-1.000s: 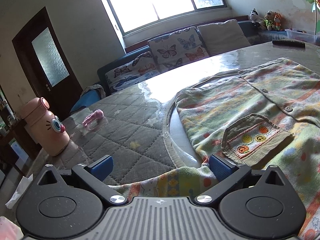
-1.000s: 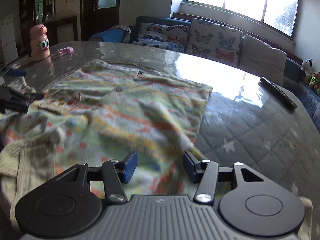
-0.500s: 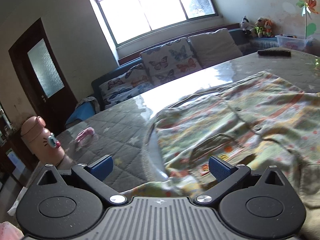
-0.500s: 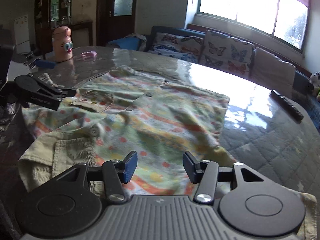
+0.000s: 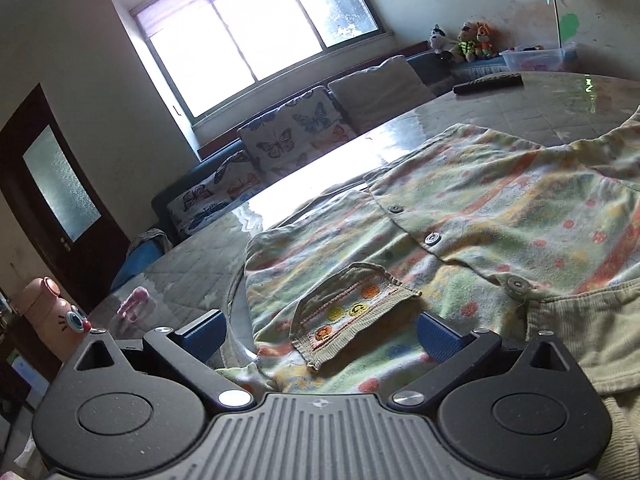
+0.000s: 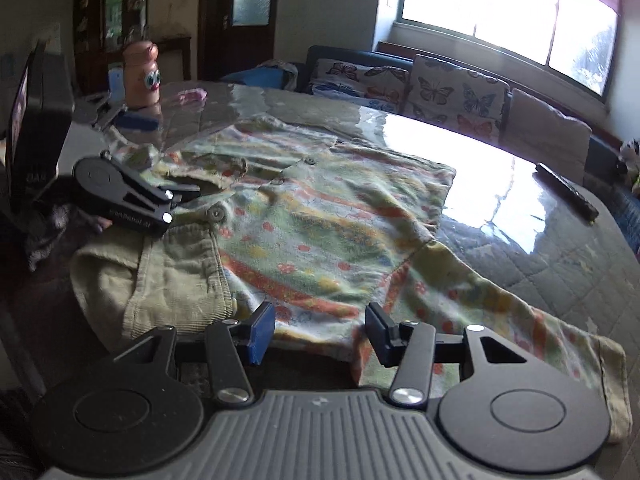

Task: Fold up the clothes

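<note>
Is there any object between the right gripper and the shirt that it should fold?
Nothing visible is in the way. The right gripper is open directly over the near edge of the shirt, and only shirt fabric shows between its fingertips.

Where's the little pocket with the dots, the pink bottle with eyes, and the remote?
pocket (image 5: pixel 352 312): left wrist view, on its dotted band.
pink bottle (image 6: pixel 141 74): right wrist view, on its eyes.
remote (image 6: pixel 566 189): right wrist view, mid-body.

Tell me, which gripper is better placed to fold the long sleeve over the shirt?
Right. The right gripper is open beside the sleeve; the left gripper is over the pocket.
</note>
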Available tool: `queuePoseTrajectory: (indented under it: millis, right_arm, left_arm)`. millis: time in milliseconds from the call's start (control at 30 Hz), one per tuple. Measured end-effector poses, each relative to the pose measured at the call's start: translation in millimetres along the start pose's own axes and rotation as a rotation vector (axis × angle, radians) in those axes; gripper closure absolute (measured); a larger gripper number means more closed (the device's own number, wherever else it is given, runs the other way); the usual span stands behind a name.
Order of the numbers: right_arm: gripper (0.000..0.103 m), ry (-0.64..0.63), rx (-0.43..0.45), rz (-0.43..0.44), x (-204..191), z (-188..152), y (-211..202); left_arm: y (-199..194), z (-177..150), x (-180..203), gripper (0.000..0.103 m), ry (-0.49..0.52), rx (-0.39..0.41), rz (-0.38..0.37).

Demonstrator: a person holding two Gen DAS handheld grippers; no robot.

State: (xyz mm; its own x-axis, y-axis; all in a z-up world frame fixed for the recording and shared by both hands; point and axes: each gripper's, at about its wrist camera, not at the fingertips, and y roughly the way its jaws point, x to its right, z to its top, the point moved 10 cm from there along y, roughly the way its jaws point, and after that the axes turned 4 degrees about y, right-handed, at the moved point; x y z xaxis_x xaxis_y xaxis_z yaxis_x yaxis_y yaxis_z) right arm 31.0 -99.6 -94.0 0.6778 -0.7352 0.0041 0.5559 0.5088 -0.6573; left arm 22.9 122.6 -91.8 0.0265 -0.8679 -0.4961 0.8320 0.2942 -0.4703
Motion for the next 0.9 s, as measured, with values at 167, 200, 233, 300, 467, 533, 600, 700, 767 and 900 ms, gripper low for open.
queuePoseTrajectory:
  millis: [167, 200, 233, 300, 467, 533, 600, 700, 767, 900]
  right_arm:
    - [0.053, 0.094, 0.039, -0.056, 36, 5, -14]
    - [0.053, 0.106, 0.039, -0.073, 43, 4, -14]
    - [0.053, 0.125, 0.039, -0.097, 53, 3, -14]
    - [0.053, 0.171, 0.038, -0.144, 75, -3, -13]
    - [0.058, 0.253, 0.034, -0.232, 121, -14, -8]
    - [0.058, 0.271, 0.032, -0.25, 133, -15, -5]
    - [0.058, 0.29, 0.032, -0.262, 145, -15, 0]
    - [0.06, 0.314, 0.021, -0.283, 162, -17, 9]
    - [0.06, 0.323, 0.024, -0.3, 174, -19, 12]
    - [0.061, 0.354, 0.03, -0.346, 198, -21, 9]
  left_arm:
    - [-6, 16, -8, 0.0, -0.028, 0.025, -0.001]
    - [-7, 21, -6, 0.0, -0.034, 0.031, -0.015]
    - [-8, 26, -3, 0.0, -0.04, 0.037, -0.029]
    - [-11, 36, 1, 0.0, -0.053, 0.049, -0.056]
    - [-15, 58, 32, 0.0, -0.051, 0.075, -0.15]
    - [-16, 64, 49, 0.0, -0.032, 0.084, -0.188]
    - [-18, 69, 67, 0.0, -0.005, 0.091, -0.227]
    - [-20, 71, 91, 0.0, 0.045, 0.095, -0.274]
    - [-22, 69, 104, 0.0, 0.079, 0.095, -0.292]
    - [-20, 58, 115, 0.0, 0.134, 0.08, -0.301]
